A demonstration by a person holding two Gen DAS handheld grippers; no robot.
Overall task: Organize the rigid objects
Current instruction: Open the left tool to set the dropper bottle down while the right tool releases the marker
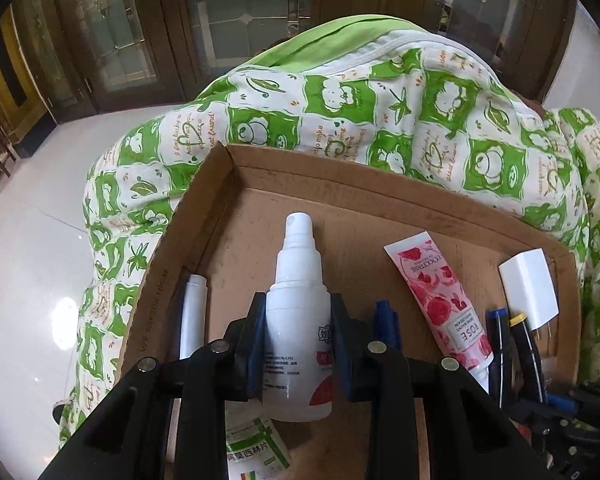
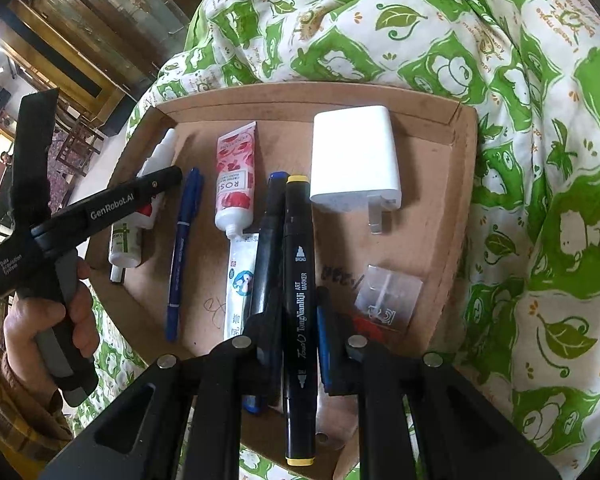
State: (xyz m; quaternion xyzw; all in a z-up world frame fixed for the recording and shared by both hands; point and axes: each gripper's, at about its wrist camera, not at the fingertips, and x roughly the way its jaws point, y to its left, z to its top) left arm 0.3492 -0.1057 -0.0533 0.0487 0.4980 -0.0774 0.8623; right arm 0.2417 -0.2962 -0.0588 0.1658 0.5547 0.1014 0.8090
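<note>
Spray bottle is lying lengthwise in the cardboard tray, nozzle pointing away, clamped by the left hand-held gripper. Right hand-held gripper is clamping the art marker, parallel beside it.

Close downward wrist views, shared tray

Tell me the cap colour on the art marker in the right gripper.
Yellow, at both ends of the black art marker; clearest in the right wrist view.

Legible text — black marker: "Touch TongNianBiJi ART MARKER", "BROAD"; pink tube: "ROSE", "L'OCCITANE"; left tool body: "GenRobot.AI".
</note>
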